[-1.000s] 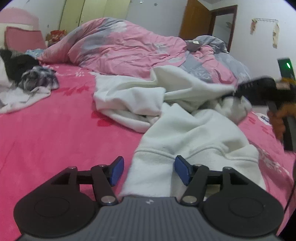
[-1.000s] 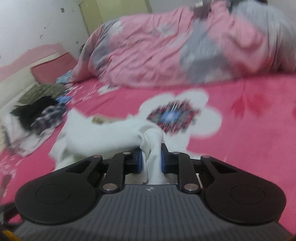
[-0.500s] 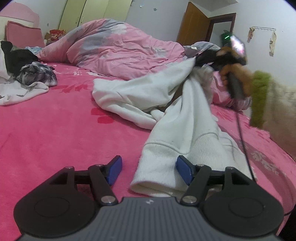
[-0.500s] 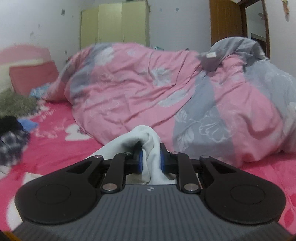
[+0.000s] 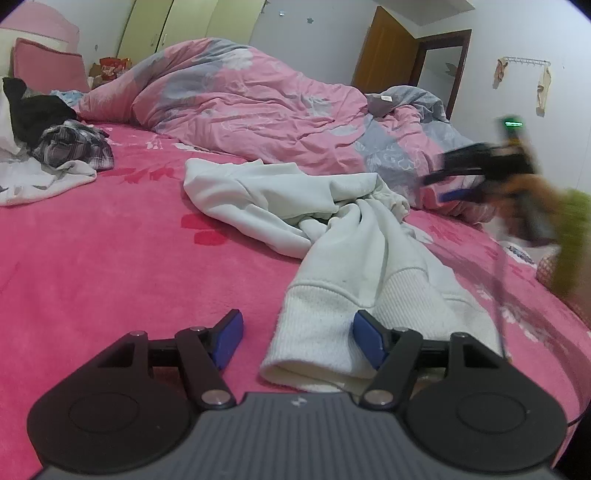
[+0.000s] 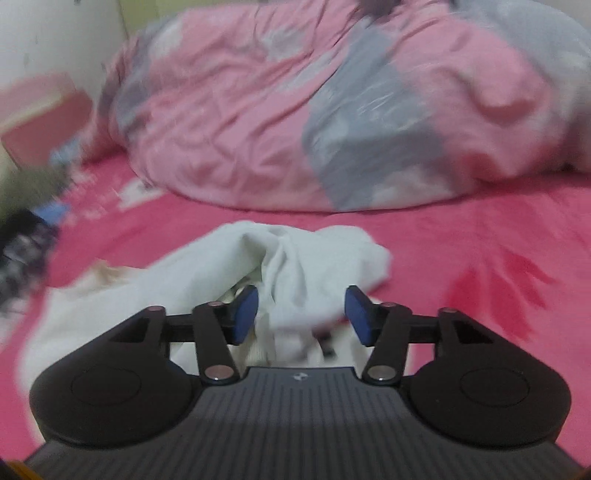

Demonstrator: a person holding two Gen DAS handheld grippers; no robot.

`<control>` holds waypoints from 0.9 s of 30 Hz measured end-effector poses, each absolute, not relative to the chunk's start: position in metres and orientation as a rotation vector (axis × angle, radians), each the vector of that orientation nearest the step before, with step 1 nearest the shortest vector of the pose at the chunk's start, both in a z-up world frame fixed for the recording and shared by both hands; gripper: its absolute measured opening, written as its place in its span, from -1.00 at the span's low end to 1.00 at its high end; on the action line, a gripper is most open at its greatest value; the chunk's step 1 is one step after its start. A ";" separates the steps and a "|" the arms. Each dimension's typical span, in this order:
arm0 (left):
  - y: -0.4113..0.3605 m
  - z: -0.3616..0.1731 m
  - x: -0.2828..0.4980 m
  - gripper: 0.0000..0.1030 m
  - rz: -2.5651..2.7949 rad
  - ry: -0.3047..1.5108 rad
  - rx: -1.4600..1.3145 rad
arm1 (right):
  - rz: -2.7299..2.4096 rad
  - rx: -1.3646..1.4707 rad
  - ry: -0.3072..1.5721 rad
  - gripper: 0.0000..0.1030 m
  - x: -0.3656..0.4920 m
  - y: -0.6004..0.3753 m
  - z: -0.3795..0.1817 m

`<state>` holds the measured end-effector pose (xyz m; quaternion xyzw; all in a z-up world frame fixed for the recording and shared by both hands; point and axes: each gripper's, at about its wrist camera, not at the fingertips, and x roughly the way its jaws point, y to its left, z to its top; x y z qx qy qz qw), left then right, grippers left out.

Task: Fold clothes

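A white sweatshirt point(image 5: 332, 221) lies crumpled on the pink bed sheet point(image 5: 110, 258), its ribbed hem nearest me. My left gripper point(image 5: 297, 338) is open just above the sheet, and the hem point(image 5: 317, 332) lies between its blue pads without being pinched. In the right wrist view the same white sweatshirt point(image 6: 288, 258) lies bunched in front of my right gripper point(image 6: 301, 314), which is open with loose cloth under its jaws. The right gripper point(image 5: 461, 184) also shows blurred at the right of the left wrist view, held by a hand with a green cuff.
A pink and grey duvet point(image 5: 258, 103) is heaped across the back of the bed. Dark and plaid clothes point(image 5: 70, 144) on a white garment point(image 5: 37, 181) lie at the far left. A wooden door point(image 5: 384, 66) and yellow wardrobes point(image 5: 192, 26) stand behind.
My right gripper has opened and let go of the sweatshirt, which has dropped from its raised position onto the bed. The left gripper has stayed open at the hem.
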<state>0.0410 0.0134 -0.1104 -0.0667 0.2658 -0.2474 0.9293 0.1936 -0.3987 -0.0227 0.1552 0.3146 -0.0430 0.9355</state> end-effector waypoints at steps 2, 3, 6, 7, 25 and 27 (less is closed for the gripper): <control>0.014 -0.109 0.040 0.34 -0.506 0.549 -0.143 | -0.040 0.421 0.634 0.09 0.147 -0.410 -0.007; 0.014 -0.108 0.040 0.36 -0.503 0.552 -0.147 | -0.012 0.477 0.630 0.10 0.123 -0.416 0.000; 0.015 -0.105 0.039 0.39 -0.495 0.563 -0.156 | 0.104 0.656 0.653 0.15 0.058 -0.420 0.003; 0.015 -0.104 0.038 0.40 -0.492 0.568 -0.161 | 0.143 0.709 0.663 0.20 0.040 -0.418 0.001; -0.012 -0.083 -0.034 0.63 -0.561 0.604 -0.026 | 0.279 0.963 0.807 -0.59 0.000 -0.327 -0.123; -0.018 -0.083 -0.044 0.63 -0.578 0.607 0.004 | 0.297 0.967 0.814 -0.82 0.001 -0.320 -0.129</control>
